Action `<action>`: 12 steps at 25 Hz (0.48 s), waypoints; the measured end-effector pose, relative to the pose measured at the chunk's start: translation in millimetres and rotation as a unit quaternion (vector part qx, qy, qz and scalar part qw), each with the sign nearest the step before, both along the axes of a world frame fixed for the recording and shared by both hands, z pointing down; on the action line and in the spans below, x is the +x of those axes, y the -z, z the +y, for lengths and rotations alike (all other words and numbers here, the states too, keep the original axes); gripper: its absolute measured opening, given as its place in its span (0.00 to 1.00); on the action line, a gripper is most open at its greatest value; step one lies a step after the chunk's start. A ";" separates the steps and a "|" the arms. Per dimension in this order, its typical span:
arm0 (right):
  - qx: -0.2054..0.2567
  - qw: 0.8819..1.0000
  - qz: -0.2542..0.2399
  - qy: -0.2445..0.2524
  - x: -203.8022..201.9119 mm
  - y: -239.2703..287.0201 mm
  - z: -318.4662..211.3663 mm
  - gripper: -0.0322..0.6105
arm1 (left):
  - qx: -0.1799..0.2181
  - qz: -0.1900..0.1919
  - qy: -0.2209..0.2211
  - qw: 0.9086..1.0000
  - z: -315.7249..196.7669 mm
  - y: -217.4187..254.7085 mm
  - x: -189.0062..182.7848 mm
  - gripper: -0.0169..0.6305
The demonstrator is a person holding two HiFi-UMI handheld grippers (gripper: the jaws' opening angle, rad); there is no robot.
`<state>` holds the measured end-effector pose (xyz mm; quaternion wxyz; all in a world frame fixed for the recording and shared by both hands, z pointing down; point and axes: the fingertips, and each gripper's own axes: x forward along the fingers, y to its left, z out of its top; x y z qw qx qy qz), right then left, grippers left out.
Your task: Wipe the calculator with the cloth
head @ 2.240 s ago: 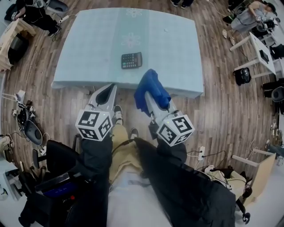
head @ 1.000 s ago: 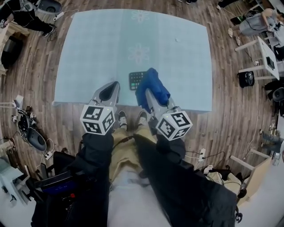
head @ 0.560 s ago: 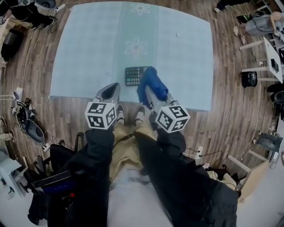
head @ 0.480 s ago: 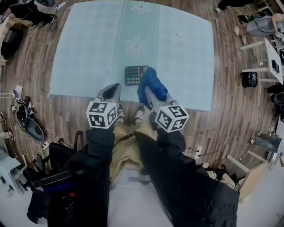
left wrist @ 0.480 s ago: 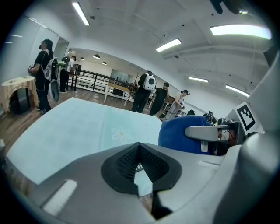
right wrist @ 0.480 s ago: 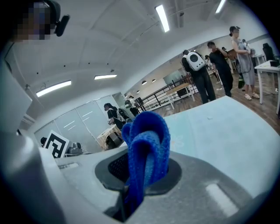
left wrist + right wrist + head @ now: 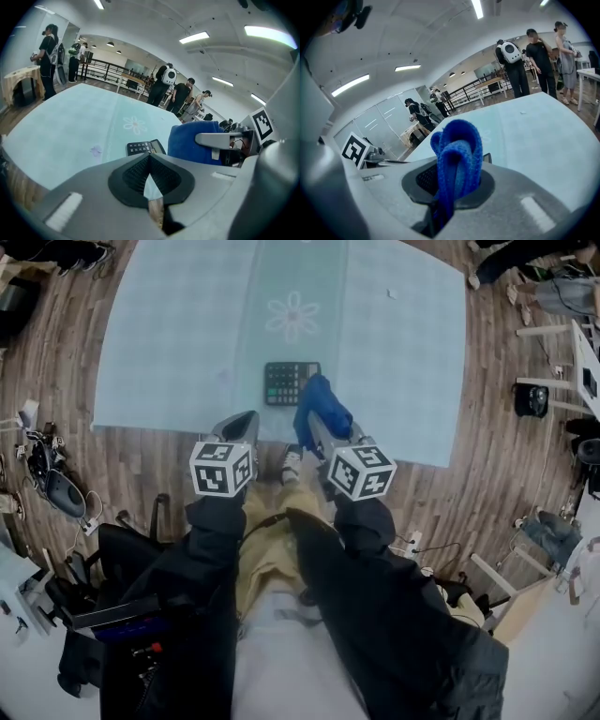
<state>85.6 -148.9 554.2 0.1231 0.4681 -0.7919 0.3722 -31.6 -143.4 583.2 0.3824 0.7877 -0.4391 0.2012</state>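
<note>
A black calculator (image 7: 292,382) lies flat near the front edge of the pale blue table (image 7: 169,334); it also shows low in the left gripper view (image 7: 145,147). My right gripper (image 7: 321,420) is shut on a bunched blue cloth (image 7: 322,407), which hangs just above the table's front edge, close to the calculator's near right corner. The cloth (image 7: 457,159) fills the right jaws and hides most of the calculator (image 7: 487,158) behind it. My left gripper (image 7: 246,420) is shut and empty, hovering over the table's front edge left of the calculator.
A flower pattern (image 7: 292,315) marks the table's middle and a small white speck (image 7: 390,293) lies far right. My legs and shoes (image 7: 292,457) are below the grippers. Cables and a bag (image 7: 52,488) lie on the floor left, desks (image 7: 586,352) stand right, and people (image 7: 171,89) stand beyond the table.
Both grippers have come forward to the table's front edge. The blue cloth now sits beside the calculator's near right corner. The jaws' states have not changed.
</note>
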 end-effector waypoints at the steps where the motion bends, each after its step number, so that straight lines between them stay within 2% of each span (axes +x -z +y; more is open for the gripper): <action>1: -0.001 1.000 0.006 0.001 2.0 -3.6 -2.2 0.12 | -0.004 0.000 0.000 1.000 -0.1 -3.9 -0.2 0.02; 7: 0.007 0.998 0.060 0.010 15.2 -15.4 -34.9 0.12 | -0.019 0.003 0.005 1.000 -14.3 -16.1 -5.7 0.02; 12: 0.051 0.990 0.131 0.028 29.3 -7.2 -71.9 0.12 | -0.018 0.003 0.013 1.000 -29.3 -19.1 -10.0 0.02</action>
